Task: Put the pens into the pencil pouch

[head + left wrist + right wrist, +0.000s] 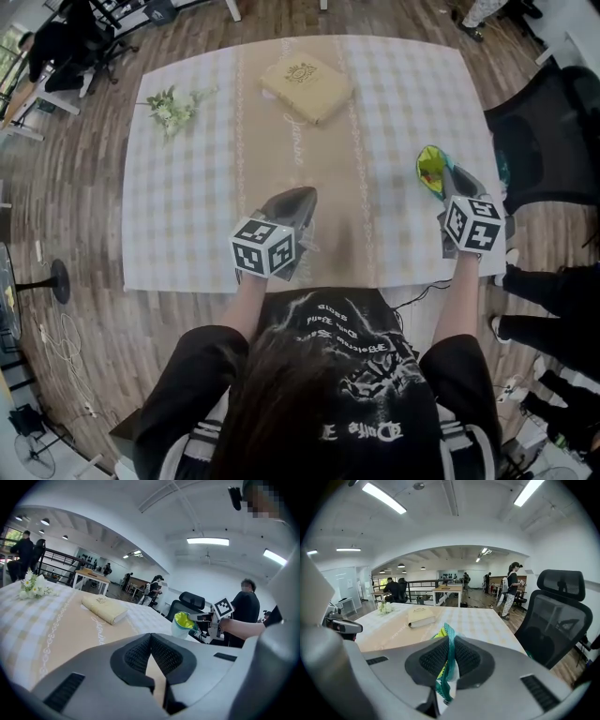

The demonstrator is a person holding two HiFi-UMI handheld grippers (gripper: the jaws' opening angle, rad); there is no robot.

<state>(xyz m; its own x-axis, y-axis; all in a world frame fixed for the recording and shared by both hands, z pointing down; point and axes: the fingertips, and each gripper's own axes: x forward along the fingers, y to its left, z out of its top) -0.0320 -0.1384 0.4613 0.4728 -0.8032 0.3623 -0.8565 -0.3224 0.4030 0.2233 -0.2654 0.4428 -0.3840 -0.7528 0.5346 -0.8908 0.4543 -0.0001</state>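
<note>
Pouch [446,631] mostly hidden by right claw [450,644]; chair [548,141] cut by right edge

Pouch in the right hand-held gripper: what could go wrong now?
The right hand-held gripper pinches the pouch only by its thin teal edge, so it might slip out. It is close to the table edge, so a drop could reach the floor. The left hand-held gripper is shut and empty, so nothing would catch it.
</note>
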